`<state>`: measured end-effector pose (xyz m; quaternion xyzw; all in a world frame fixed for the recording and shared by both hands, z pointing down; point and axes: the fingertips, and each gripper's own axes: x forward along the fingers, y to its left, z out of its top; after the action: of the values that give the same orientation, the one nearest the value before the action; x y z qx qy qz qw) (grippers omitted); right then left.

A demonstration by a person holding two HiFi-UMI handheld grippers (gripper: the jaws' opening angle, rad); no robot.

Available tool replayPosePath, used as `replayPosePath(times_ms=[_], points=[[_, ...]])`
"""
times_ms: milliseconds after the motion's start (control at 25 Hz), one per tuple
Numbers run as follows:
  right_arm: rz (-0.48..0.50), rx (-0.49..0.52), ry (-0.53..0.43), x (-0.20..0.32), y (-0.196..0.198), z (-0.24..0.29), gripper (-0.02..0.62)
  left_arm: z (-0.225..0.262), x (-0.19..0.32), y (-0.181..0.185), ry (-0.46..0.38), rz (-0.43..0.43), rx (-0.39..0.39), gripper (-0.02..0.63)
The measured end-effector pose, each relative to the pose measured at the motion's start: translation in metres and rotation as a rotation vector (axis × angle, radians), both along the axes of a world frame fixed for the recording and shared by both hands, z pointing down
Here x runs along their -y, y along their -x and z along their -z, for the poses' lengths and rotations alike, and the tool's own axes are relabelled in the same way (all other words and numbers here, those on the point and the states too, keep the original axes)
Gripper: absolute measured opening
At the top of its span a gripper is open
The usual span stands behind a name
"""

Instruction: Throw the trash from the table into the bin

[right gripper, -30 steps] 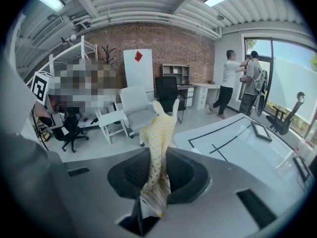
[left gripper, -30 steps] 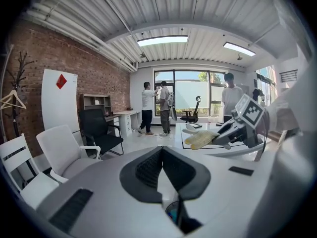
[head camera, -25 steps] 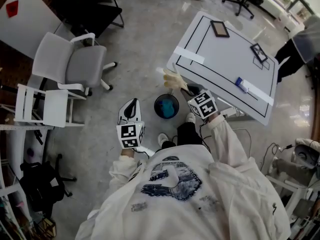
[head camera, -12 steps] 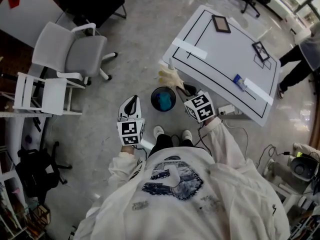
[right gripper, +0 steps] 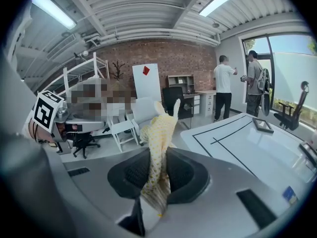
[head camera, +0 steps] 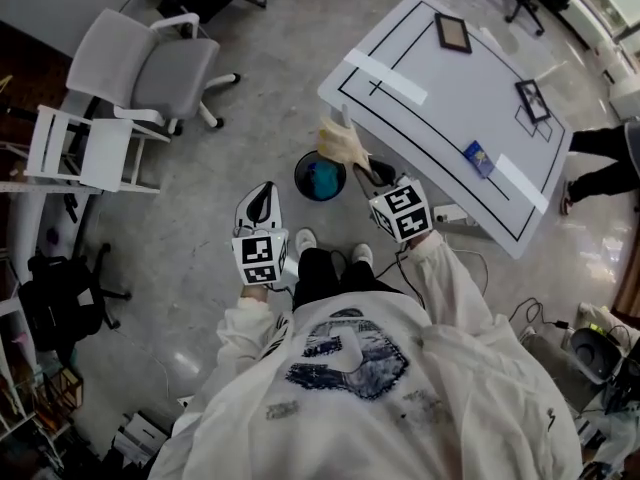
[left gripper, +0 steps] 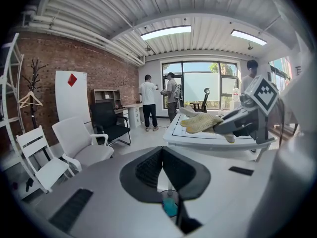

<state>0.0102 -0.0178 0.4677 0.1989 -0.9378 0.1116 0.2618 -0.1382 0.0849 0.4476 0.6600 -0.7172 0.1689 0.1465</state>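
Observation:
A yellow knit glove (head camera: 340,145) hangs from my right gripper (head camera: 363,166), which is shut on it beside the white table's (head camera: 470,88) near corner. In the right gripper view the glove (right gripper: 159,138) stands up between the dark pads (right gripper: 132,171). Just below and left of the glove a round black bin (head camera: 320,176) with blue contents sits on the floor. My left gripper (head camera: 262,198) is lower left of the bin, shut and holding nothing. In the left gripper view its pads (left gripper: 148,170) meet at the tip, with the bin (left gripper: 170,205) below them and the glove (left gripper: 203,123) to the right.
On the table lie two dark frames (head camera: 452,32), a small blue item (head camera: 478,158) and white tape strips (head camera: 385,76). A grey office chair (head camera: 150,68) and a white chair (head camera: 80,153) stand at the left. Cables (head camera: 470,258) lie under the table. People stand by the far windows (left gripper: 148,102).
Both grippers and the person have moved toward the bin. The glove, still held, is now closer to the bin's rim. The person's feet stand just short of the bin.

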Motion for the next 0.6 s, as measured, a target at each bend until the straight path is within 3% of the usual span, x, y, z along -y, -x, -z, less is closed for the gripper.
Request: replayPosePath(times_ms=[600], points=[[-0.01,-0.01,0.044,0.001,0.023,-0.059,0.077,-0.059,0.007,0.006,0.035,0.019,0.003,0.008]])
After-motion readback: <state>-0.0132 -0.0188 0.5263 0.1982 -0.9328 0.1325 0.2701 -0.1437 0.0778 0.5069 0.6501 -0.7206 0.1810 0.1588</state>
